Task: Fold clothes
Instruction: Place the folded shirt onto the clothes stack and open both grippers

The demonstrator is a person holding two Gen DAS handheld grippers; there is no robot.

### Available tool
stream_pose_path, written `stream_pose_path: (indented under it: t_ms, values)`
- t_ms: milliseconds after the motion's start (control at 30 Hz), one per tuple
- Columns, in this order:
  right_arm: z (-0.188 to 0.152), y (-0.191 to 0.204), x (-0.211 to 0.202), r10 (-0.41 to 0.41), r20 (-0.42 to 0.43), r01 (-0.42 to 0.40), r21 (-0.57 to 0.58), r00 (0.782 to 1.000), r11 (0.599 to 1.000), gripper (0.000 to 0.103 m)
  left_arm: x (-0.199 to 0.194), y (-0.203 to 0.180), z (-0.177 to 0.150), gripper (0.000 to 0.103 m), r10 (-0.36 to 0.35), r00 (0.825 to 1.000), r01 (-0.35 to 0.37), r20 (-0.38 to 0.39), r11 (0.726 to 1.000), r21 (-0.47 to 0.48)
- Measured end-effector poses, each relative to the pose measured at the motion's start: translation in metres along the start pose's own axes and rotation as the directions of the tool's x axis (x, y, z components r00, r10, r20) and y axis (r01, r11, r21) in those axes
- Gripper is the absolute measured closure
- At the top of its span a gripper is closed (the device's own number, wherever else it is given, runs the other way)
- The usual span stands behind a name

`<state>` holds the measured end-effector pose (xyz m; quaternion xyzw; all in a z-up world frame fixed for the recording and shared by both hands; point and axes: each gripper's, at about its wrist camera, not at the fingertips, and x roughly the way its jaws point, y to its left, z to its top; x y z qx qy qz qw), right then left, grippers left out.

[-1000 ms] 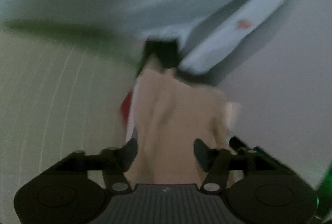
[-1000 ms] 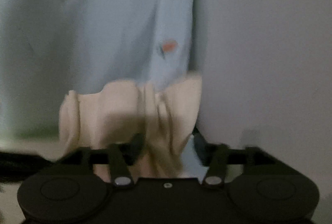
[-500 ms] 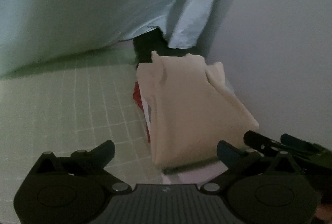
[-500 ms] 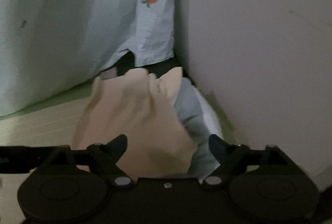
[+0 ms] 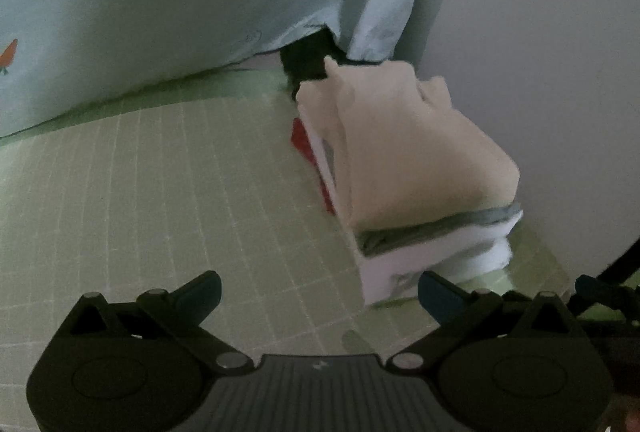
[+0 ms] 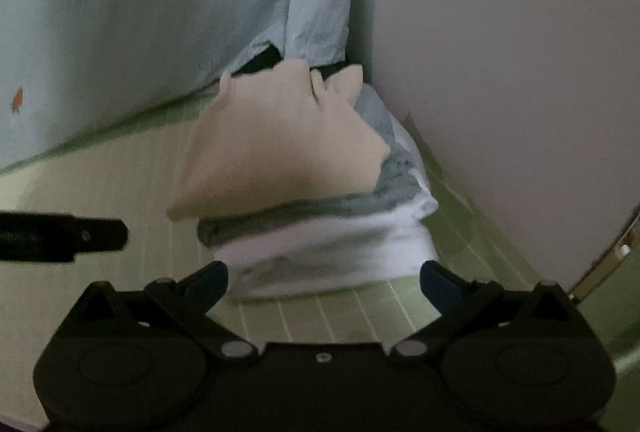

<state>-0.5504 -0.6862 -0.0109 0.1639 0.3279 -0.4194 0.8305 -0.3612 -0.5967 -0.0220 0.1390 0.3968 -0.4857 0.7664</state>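
A folded beige garment (image 5: 416, 156) lies on top of a stack of folded clothes (image 5: 432, 252) with grey, white and red layers, in the corner of a green grid mat (image 5: 168, 192). It also shows in the right wrist view (image 6: 280, 156), with the grey and white layers (image 6: 328, 244) under it. My left gripper (image 5: 320, 292) is open and empty, just in front of the stack. My right gripper (image 6: 324, 282) is open and empty, close to the stack's near edge.
A pale blue cloth with carrot prints (image 5: 160, 0) hangs behind the mat, also in the right wrist view (image 6: 140, 12). A plain wall (image 6: 500, 72) stands close on the right of the stack. The left gripper's finger (image 6: 64, 236) shows at the left of the right wrist view.
Both grippers let go of the beige garment, opened and drew back. The garment now rests on the stack.
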Motion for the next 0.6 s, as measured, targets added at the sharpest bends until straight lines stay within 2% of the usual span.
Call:
stream_pose_path:
  t_ms: [233,400,600]
  values:
    - [-0.0064,0.0055,-0.0032,-0.002,-0.023,0.003,0.043,1.000,0.999,0.000,-0.0059,0.0014,-0.0004,0.000,0.004,1.000,-0.003,-0.006,0.998,0.057]
    - [-0.0048,0.0037,-0.0005,-0.011,-0.019,0.012,0.057,1.000,0.998,0.000,-0.0051,-0.0005,-0.0037,0.000,-0.031,0.999,0.032,-0.010,0.996,0.081]
    - [-0.0060,0.0009,0.0009,-0.021,-0.025,0.022,0.078,0.999,0.997,0.000,-0.0031,-0.0046,-0.0020,0.000,-0.029,0.999,0.032,-0.022,0.994,0.109]
